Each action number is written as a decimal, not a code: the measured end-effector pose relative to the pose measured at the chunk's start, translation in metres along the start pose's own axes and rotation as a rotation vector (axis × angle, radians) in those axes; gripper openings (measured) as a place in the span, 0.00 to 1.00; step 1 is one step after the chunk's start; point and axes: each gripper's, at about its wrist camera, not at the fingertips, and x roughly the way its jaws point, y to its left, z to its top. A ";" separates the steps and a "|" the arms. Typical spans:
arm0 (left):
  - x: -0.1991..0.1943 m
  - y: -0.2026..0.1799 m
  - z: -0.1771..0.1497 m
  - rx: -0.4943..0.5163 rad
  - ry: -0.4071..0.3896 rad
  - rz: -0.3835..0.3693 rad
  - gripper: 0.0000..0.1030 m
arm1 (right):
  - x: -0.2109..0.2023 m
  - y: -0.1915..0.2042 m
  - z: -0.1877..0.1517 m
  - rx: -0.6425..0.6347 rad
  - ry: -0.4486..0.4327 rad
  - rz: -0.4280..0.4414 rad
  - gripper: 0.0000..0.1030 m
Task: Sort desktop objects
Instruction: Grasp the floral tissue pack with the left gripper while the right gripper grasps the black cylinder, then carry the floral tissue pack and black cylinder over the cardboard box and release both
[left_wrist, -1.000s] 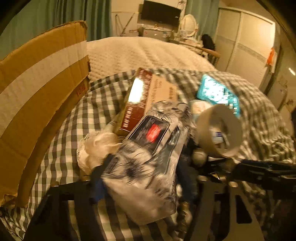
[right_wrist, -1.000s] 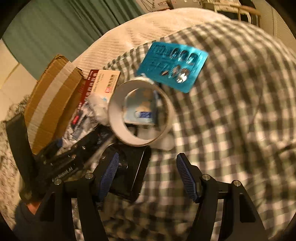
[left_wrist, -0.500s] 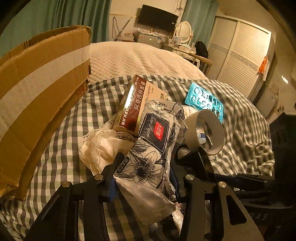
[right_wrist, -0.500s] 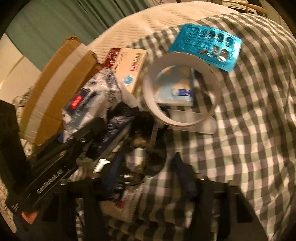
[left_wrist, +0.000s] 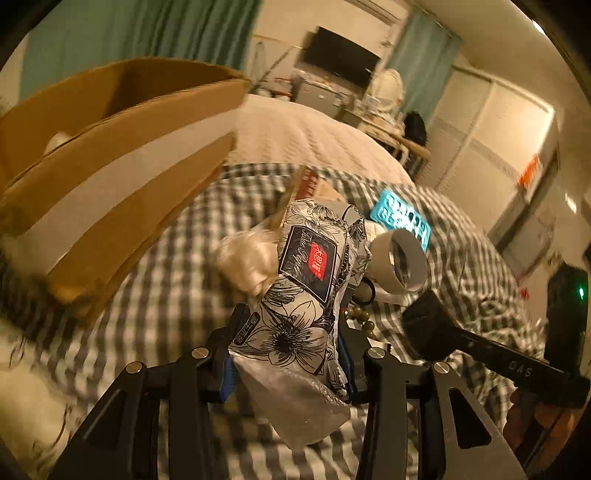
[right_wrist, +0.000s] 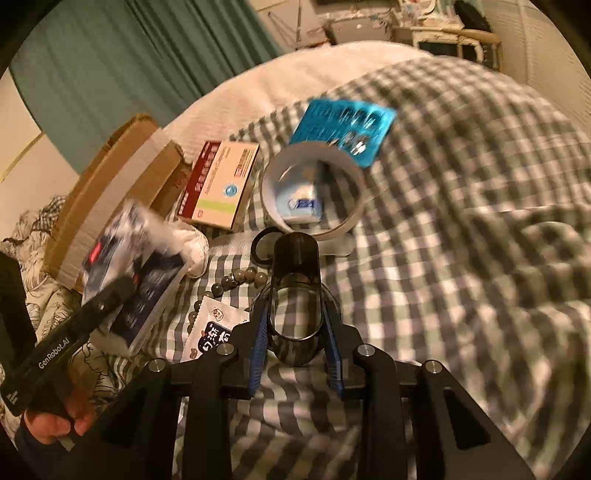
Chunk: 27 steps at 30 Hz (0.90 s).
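With the left gripper (left_wrist: 286, 354) clamping the black-and-white floral tissue pack (left_wrist: 308, 295) above the checked bedspread (right_wrist: 461, 240), beside the open brown cardboard box (left_wrist: 122, 155), the carrier should clear its rim before releasing, while the right gripper's (right_wrist: 295, 334) jaws pinch a dark translucent tube (right_wrist: 294, 288).

Glossy plastic packet (left_wrist: 303, 295), matt cardboard box (left_wrist: 110, 166), checked cloth (right_wrist: 443, 221)

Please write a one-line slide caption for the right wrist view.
Right tongs grip a dark transparent cup above the checked cloth, near a tape roll.

"GenRobot.AI" on left gripper (right_wrist: 70, 347); "DAS" on right gripper (left_wrist: 517, 369)
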 end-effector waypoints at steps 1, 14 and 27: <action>-0.004 0.003 0.000 -0.013 -0.004 0.003 0.42 | -0.007 0.001 -0.001 -0.005 -0.016 -0.010 0.26; -0.046 -0.026 -0.005 0.024 -0.049 -0.025 0.42 | -0.064 0.026 -0.017 -0.099 -0.139 -0.167 0.26; -0.054 -0.038 0.022 0.017 -0.050 0.001 0.42 | -0.088 0.051 0.000 -0.204 -0.197 -0.152 0.26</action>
